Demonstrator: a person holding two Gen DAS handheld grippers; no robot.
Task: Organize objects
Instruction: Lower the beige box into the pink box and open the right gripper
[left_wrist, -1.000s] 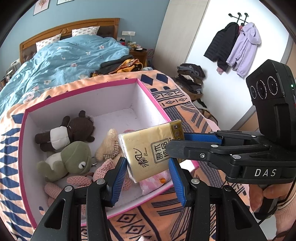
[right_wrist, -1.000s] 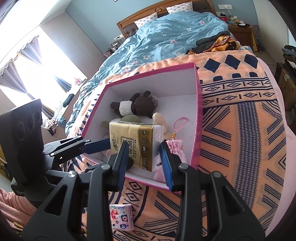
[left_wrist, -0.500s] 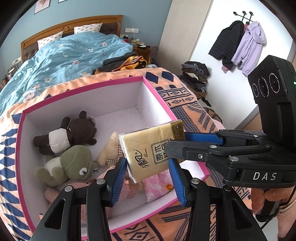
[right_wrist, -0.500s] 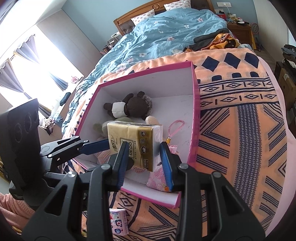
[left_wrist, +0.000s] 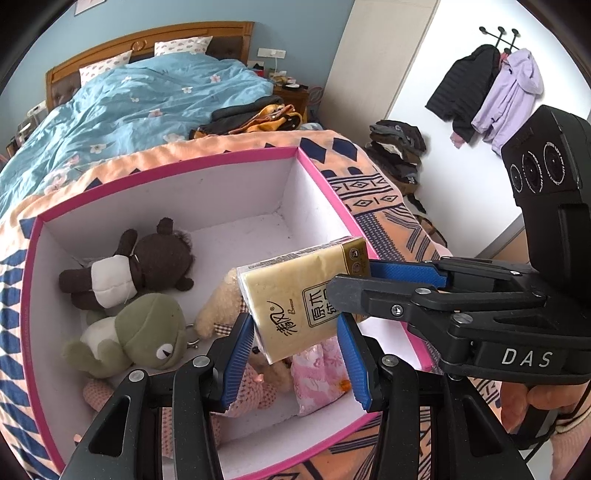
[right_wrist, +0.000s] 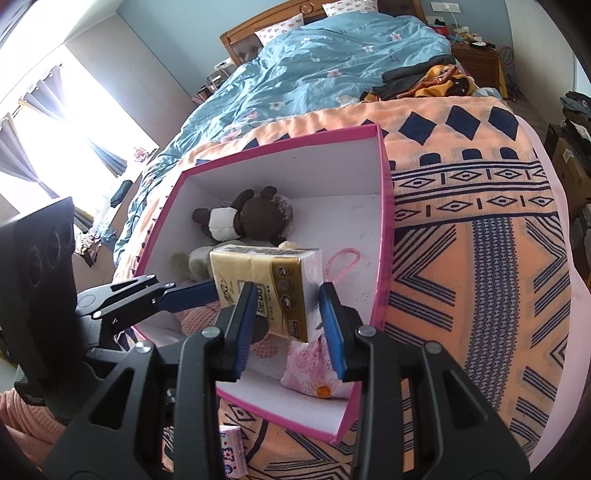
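Both grippers clamp the same gold tissue pack (left_wrist: 295, 302), held tilted in the air above the near part of the box. Left gripper (left_wrist: 295, 345): jaws narrowed onto the pack's lower end, blue pads on its two sides. Right gripper (right_wrist: 288, 317): jaws partly closed on the pack's other end, one pad per side; in the left wrist view it enters from the right, w/ a hand (left_wrist: 532, 398) on its grip. Container: pink-rimmed box (left_wrist: 207, 166), white inside, open top, sitting on an orange patterned blanket (right_wrist: 480, 229) over the bed. Contents: brown bear plush w/ white shirt (left_wrist: 125, 273) lying at the back left; green frog plush (left_wrist: 144, 332) just in front of it; beige plush (left_wrist: 221, 306) beside the frog, partly hidden by the pack; pink knit toy (left_wrist: 247, 391) and pink floral pouch (left_wrist: 321, 376) at the near wall, under the pack; pink cord loop (right_wrist: 343, 262) on the floor near the right wall. Outside the box: small floral tissue packet (right_wrist: 232, 450) on the blanket next to the near wall. Beyond: blue duvet (left_wrist: 147, 103).
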